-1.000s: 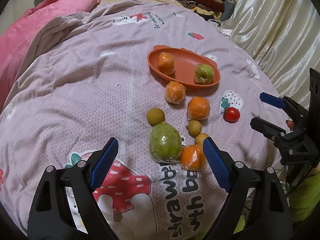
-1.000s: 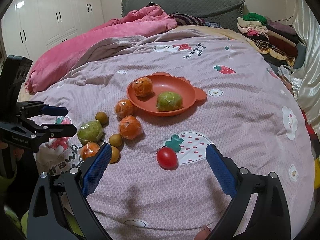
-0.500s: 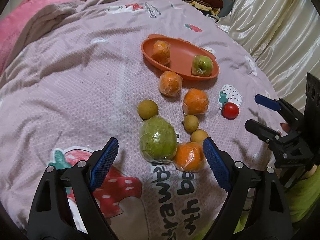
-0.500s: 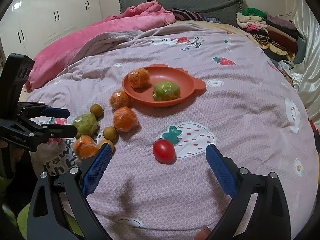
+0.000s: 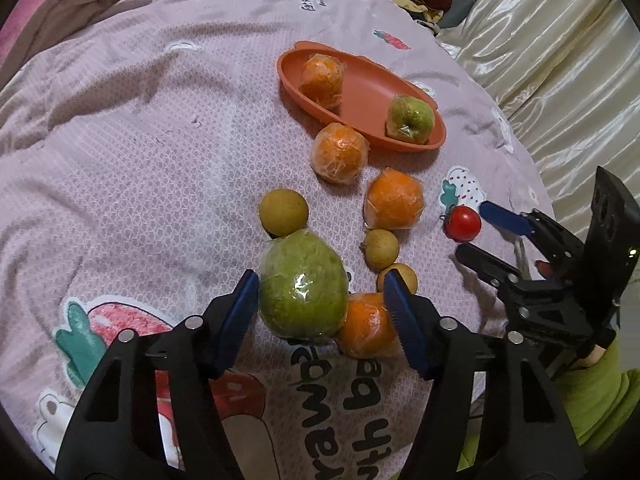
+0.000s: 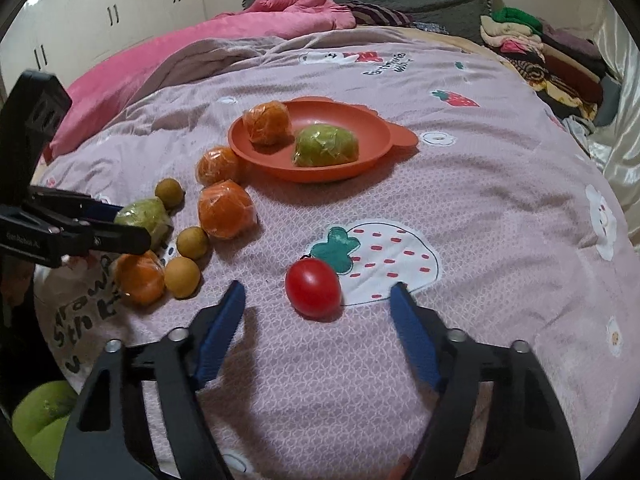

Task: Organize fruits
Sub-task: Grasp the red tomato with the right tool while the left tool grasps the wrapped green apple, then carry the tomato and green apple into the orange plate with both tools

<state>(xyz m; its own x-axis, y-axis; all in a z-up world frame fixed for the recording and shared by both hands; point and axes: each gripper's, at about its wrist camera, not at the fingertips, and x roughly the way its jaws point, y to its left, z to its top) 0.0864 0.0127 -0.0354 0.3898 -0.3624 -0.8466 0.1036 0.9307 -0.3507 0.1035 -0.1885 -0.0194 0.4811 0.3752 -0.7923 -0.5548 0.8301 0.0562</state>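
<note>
My left claw (image 5: 322,298) is spread wide around the big wrapped green fruit (image 5: 302,284); its left pad (image 5: 240,300) lies against the fruit's side, while the right pad sits in front of a wrapped orange (image 5: 366,326) just beside it. My right claw (image 6: 318,312) is likewise spread, empty, low over the bed cover (image 6: 500,220), with the red tomato (image 6: 313,288) between its fingertips but touching neither. Both point forward over the bed at a shallow downward tilt. Compared with half a second ago, both claws have come closer to their fruits. The orange plate (image 6: 404,136) holds one wrapped orange (image 6: 267,122) and one wrapped green fruit (image 6: 326,146); two more wrapped oranges and three small yellow-brown fruits lie on the cover beside it.
</note>
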